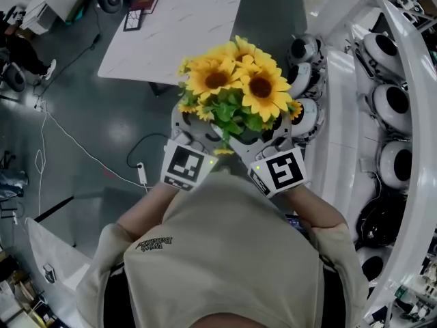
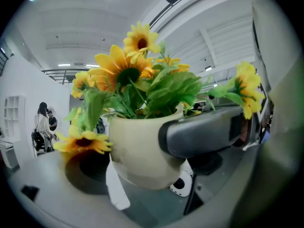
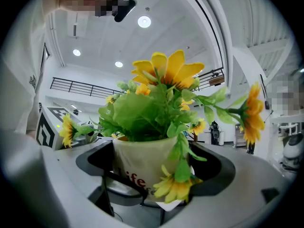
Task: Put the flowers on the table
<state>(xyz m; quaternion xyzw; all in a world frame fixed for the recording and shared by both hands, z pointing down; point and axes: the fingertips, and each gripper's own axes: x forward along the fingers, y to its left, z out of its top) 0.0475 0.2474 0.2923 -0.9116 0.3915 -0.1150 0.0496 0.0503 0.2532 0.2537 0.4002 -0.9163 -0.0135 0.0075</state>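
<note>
A bunch of artificial sunflowers (image 1: 235,87) stands in a cream pot (image 2: 137,148) that I hold up in front of the person's chest, above the floor. My left gripper (image 1: 194,139) and right gripper (image 1: 263,142) meet under the blooms, and each is shut on the pot from its own side. In the left gripper view (image 2: 147,156) the dark jaws press the pot's wall. The right gripper view (image 3: 156,175) shows the pot (image 3: 142,167), with red lettering, wedged between both jaws. The white marble table (image 1: 177,36) lies ahead, beyond the flowers. Leaves hide the fingertips in the head view.
A dark booklet (image 1: 145,0) and a small card (image 1: 132,20) lie at the table's far left corner. A row of white round machines (image 1: 389,101) lines the right side. A cable (image 1: 68,142) runs across the dark floor at left. A person (image 2: 42,127) stands far off.
</note>
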